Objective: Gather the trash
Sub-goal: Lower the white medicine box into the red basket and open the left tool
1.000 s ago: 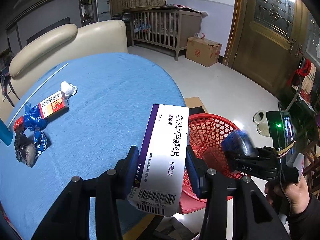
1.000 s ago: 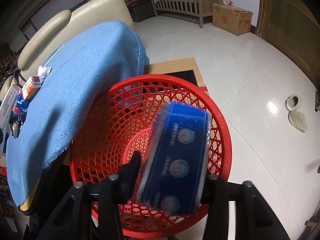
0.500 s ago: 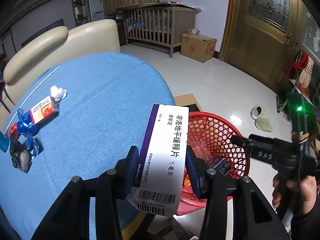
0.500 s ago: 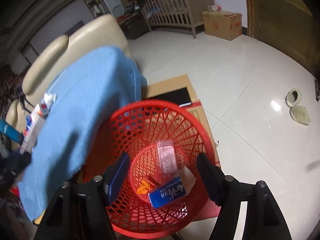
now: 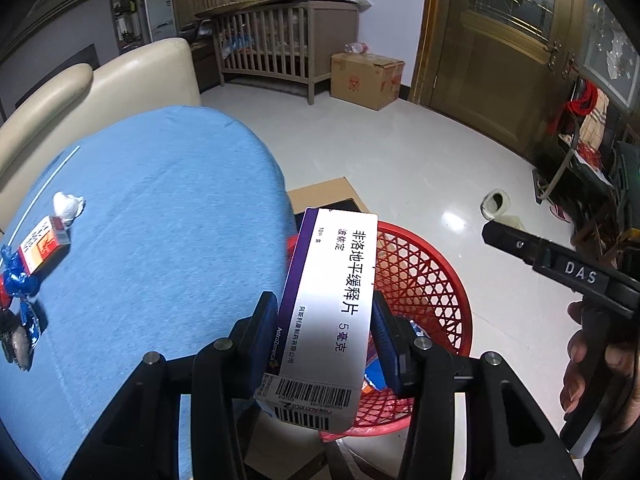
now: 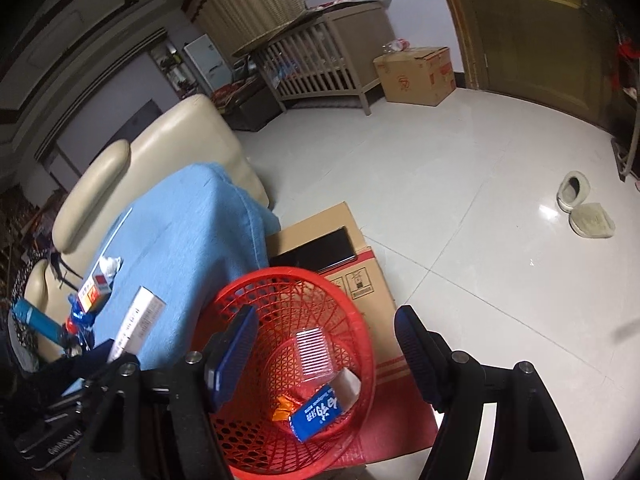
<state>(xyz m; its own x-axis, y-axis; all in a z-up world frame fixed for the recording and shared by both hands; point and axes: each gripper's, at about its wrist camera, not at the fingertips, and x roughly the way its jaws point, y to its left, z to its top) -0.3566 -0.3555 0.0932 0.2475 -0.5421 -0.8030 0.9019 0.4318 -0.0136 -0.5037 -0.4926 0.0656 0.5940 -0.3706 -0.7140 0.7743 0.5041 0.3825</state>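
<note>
Two grippers are seen at the edge of a bench (image 5: 168, 208) draped in blue cloth. A white and purple medicine box (image 5: 328, 312) is clamped between the jaws of the left gripper (image 5: 326, 344), standing on end with its barcode end lowest, and is held over the near rim of a red mesh basket (image 5: 432, 280) that sits on the floor beside the bench. The right gripper (image 6: 324, 360) hangs above that basket with its jaws apart and nothing between them (the pads are blue, and the basket floor shows through the gap). From the left wrist view one of its black fingers (image 5: 520, 246) is seen side-on, with the person's hand (image 5: 588, 364) around the handle below.

Inside the basket lie a blue packet (image 6: 316, 418), a clear ribbed plastic piece (image 6: 314, 354) and an orange scrap (image 6: 285, 406). The basket rests on flattened cardboard (image 6: 344, 248).

Left on the bench are a small red and white box (image 5: 42, 246), a crumpled white tissue (image 5: 67, 206) just beside it, and blue foil wrappers (image 5: 18, 284) near the bench edge. A cream sofa (image 5: 100, 92) stands behind the bench.
</note>
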